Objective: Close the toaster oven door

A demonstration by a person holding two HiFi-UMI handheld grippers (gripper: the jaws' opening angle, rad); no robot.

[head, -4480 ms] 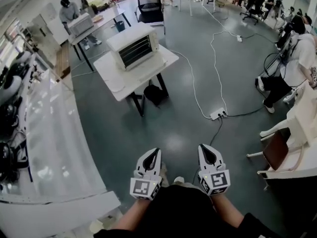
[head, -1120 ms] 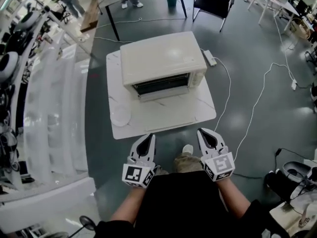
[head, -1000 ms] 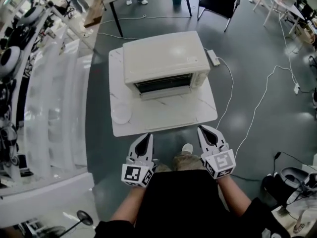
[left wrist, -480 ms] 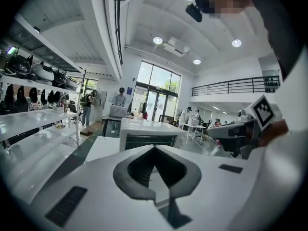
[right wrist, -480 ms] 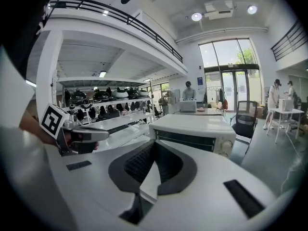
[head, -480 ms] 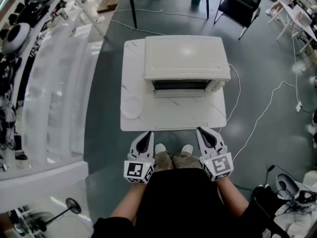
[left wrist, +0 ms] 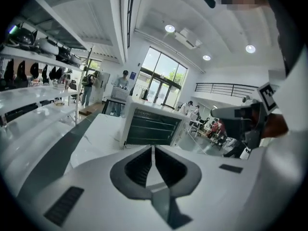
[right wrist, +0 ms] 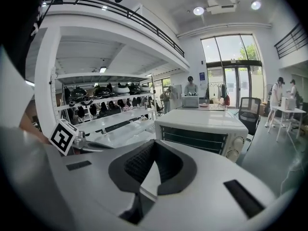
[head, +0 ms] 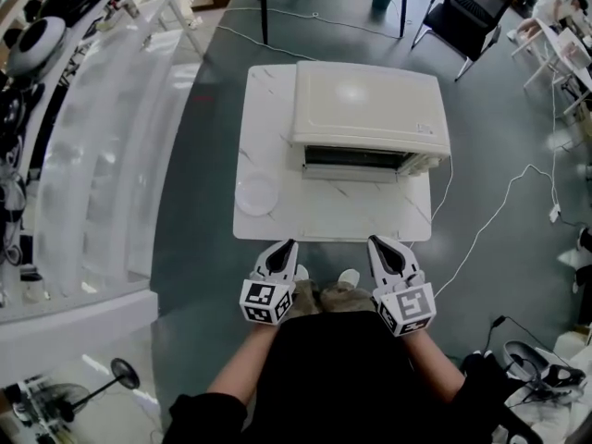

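Room: table (head: 277,228) near edge just ahead of both grippers; bare top between edge and oven (head: 370,100); plate (head: 256,195) front-left | Oven: table's far half, front facing grippers, well apart | Left gripper (head: 289,245): jaws together, empty | Right gripper (head: 379,242): jaws together, empty

Head cam looks steeply down on counter (head: 277,220), toaster oven (head: 370,100) upper centre. Cams on left tongs (head: 287,246) and right tongs (head: 376,244) sit low, both facing the oven front.
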